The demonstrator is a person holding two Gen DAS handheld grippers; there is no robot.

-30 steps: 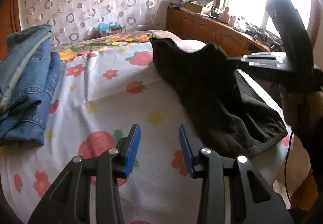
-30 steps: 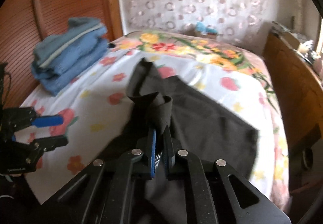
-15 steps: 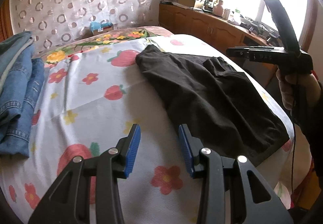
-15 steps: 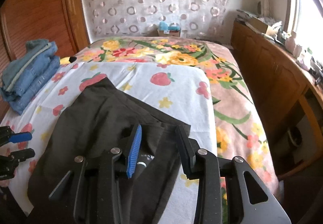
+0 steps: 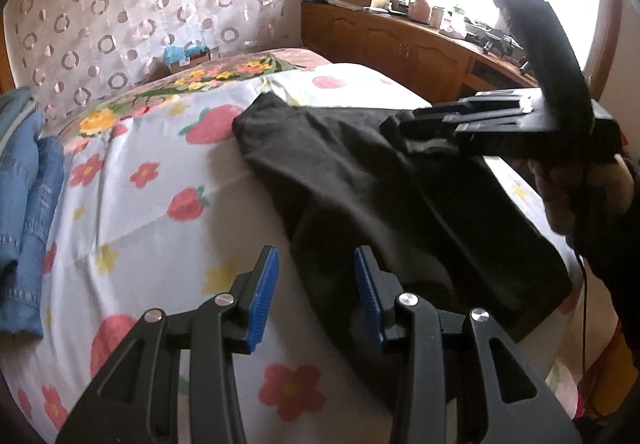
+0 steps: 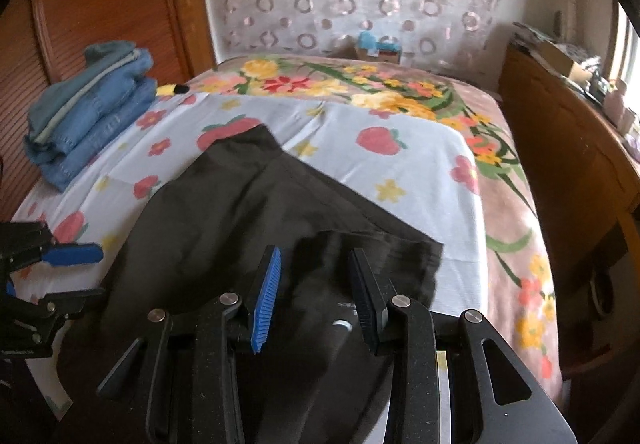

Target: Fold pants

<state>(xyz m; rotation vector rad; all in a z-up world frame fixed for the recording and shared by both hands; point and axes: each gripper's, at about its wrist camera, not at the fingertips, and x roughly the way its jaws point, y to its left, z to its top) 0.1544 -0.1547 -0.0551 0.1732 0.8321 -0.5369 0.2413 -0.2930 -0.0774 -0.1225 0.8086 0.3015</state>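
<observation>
Black pants [image 5: 360,180] lie spread flat on the strawberry-print sheet [image 5: 160,204], one corner doubled over near the bed's right edge [image 6: 380,244]. My left gripper [image 5: 315,256] is open and holds nothing; it hovers over the sheet, its right finger just over the pants' near left edge. In the right wrist view the left gripper [image 6: 86,274] shows at the left, beside the pants [image 6: 224,212]. My right gripper [image 6: 315,256] is open just above the doubled-over part, with dark cloth below the gap and the pads not pressing on it. From the left it shows side-on [image 5: 404,122], held by a hand [image 5: 568,184].
A stack of folded blue jeans [image 6: 88,104] sits at the bed's far left, also visible in the left wrist view [image 5: 24,180]. A wooden cabinet [image 6: 560,148] with clutter on top runs along the right side. A floral blanket [image 6: 360,84] covers the bed's far end.
The right gripper was shut on a raised fold of the pants; it has opened and the cloth now lies flat. Both grippers have shifted sideways over the bed.
</observation>
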